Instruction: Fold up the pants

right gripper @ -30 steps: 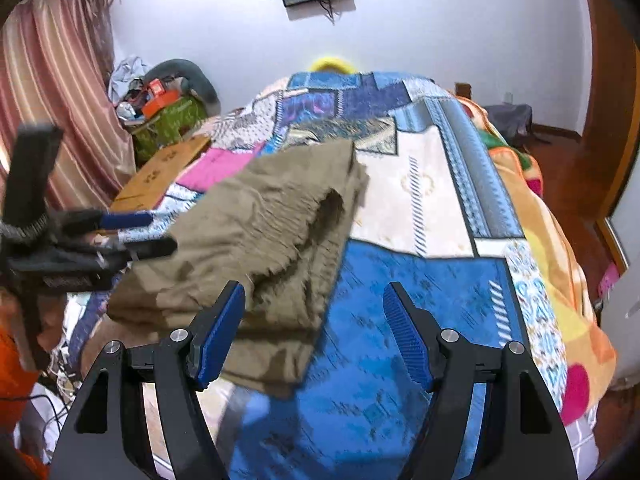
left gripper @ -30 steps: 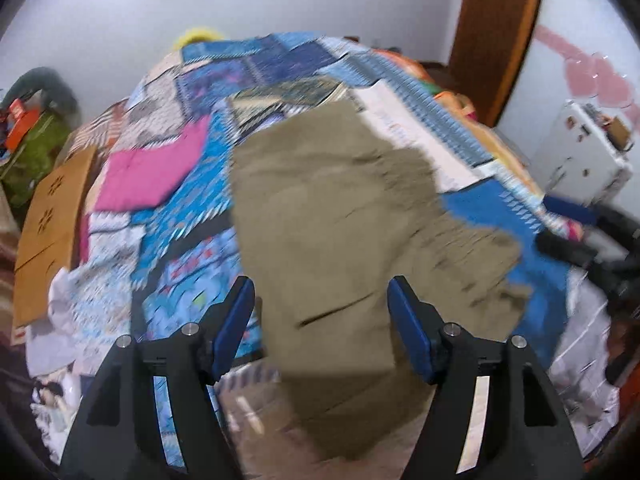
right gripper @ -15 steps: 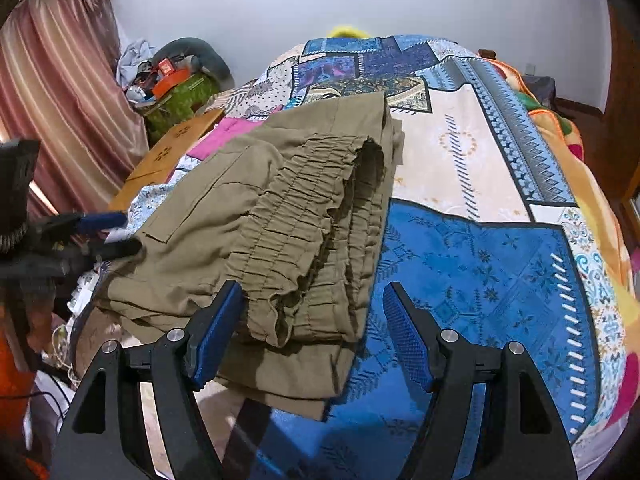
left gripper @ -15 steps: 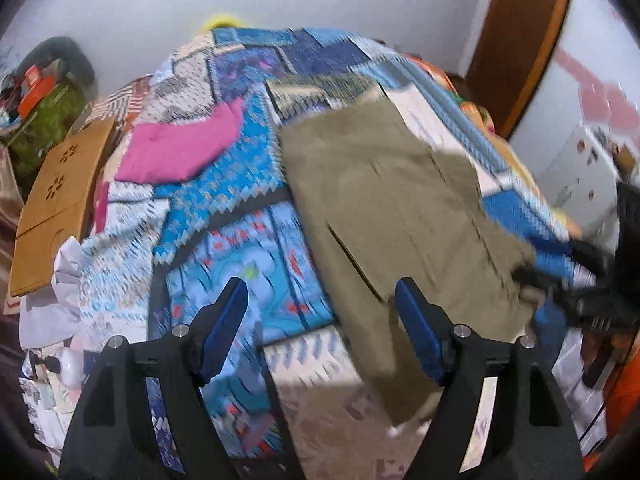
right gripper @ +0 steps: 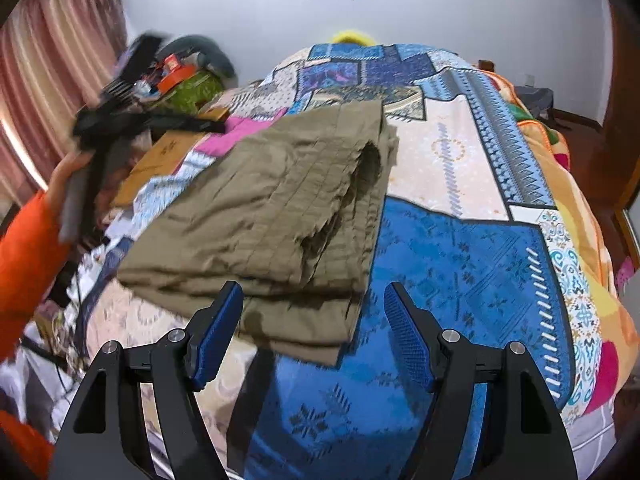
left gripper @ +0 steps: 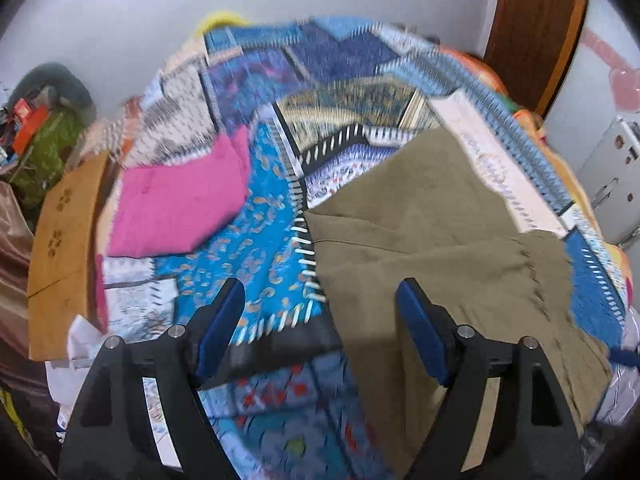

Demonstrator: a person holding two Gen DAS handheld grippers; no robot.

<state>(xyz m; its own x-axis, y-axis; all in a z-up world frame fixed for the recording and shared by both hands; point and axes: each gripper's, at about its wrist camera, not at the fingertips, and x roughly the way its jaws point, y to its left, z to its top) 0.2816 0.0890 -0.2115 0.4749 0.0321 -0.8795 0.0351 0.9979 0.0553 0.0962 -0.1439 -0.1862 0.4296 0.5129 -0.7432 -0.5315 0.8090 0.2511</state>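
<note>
Olive-green pants (left gripper: 448,248) lie folded on a patchwork bed cover (left gripper: 256,216), near the bed's front edge. In the right wrist view the pants (right gripper: 280,208) lie flat with the gathered waistband facing right. My left gripper (left gripper: 320,316) is open and empty, above the bed, with the pants under its right finger. My right gripper (right gripper: 312,320) is open and empty, just in front of the pants' near edge. The left gripper also shows blurred at the left of the right wrist view (right gripper: 120,120), held by a hand in an orange sleeve.
A pink cloth (left gripper: 180,208) lies on the bed left of the pants. A wooden board (left gripper: 64,248) lies at the bed's left edge. Clutter and a green bag (right gripper: 192,88) sit by the curtain. A door (left gripper: 536,28) stands at the right.
My left gripper has swung left and away from the pants. My right gripper has drawn back a little from the waistband. The pants stay put.
</note>
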